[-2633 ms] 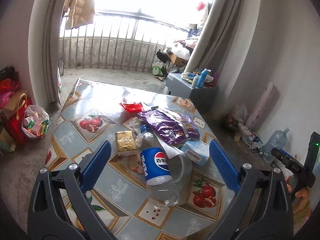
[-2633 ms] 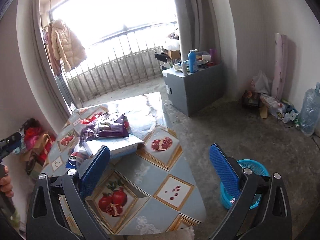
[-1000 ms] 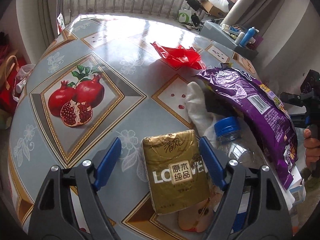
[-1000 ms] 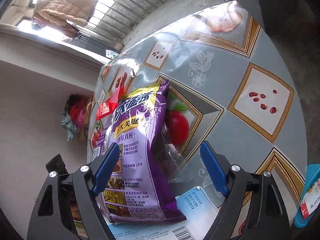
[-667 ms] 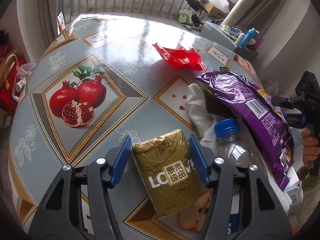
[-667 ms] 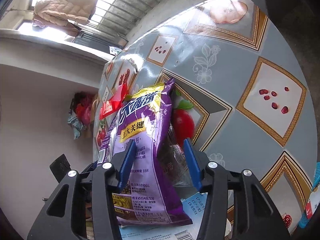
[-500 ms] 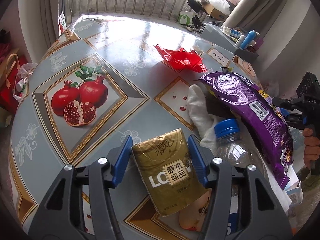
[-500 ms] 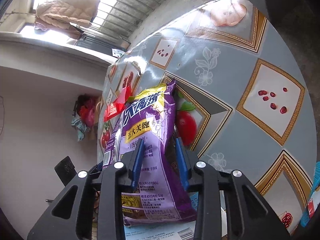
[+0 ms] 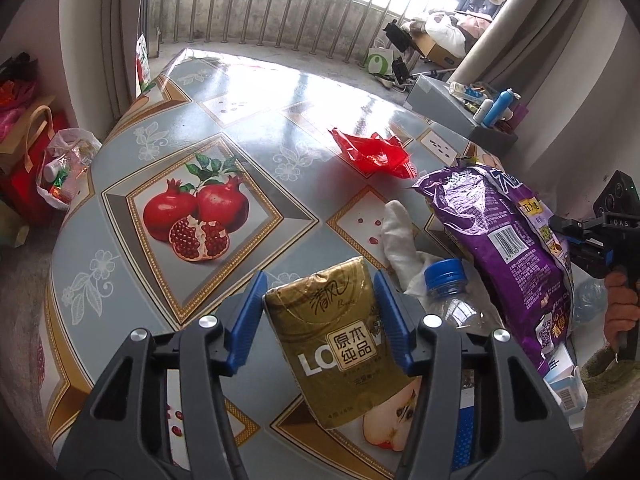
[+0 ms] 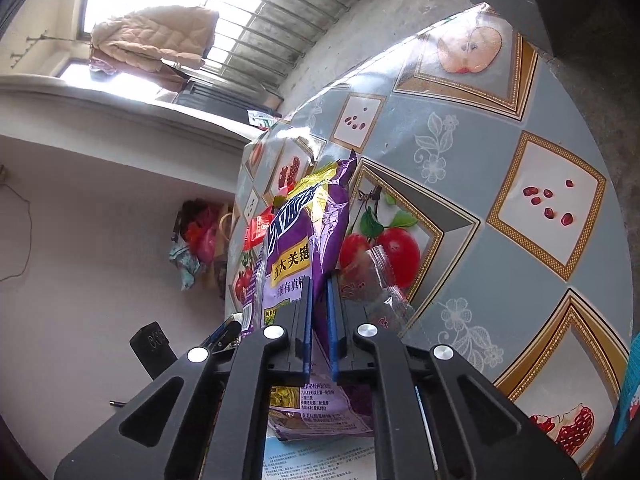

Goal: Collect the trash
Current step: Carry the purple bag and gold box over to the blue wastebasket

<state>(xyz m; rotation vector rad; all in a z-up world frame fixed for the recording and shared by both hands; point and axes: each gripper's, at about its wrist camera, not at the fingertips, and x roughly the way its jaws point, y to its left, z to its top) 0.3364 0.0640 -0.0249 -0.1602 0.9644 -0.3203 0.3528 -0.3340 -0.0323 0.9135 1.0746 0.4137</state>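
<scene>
I am clamping left claw (image 9: 320,312) on gold foil tissue pack (image 9: 344,344), both blue pads pressing its sides, pack tilting above counter (image 9: 120,216). Right claw (image 10: 319,316) nearly together, pinching purple plastic snack bag (image 10: 308,248), bag standing up off counter. Counter wearing glossy grey oilcloth with pomegranate pictures. Crumpled red plastic wrapper (image 9: 374,154) lying farther back; clear plastic bottle with blue cap (image 9: 448,280) lying just beside pack, white cloth (image 9: 398,236) near it. Barred balcony railing (image 9: 280,12) glaring behind; beige padded jacket (image 10: 156,40) hanging by window.
</scene>
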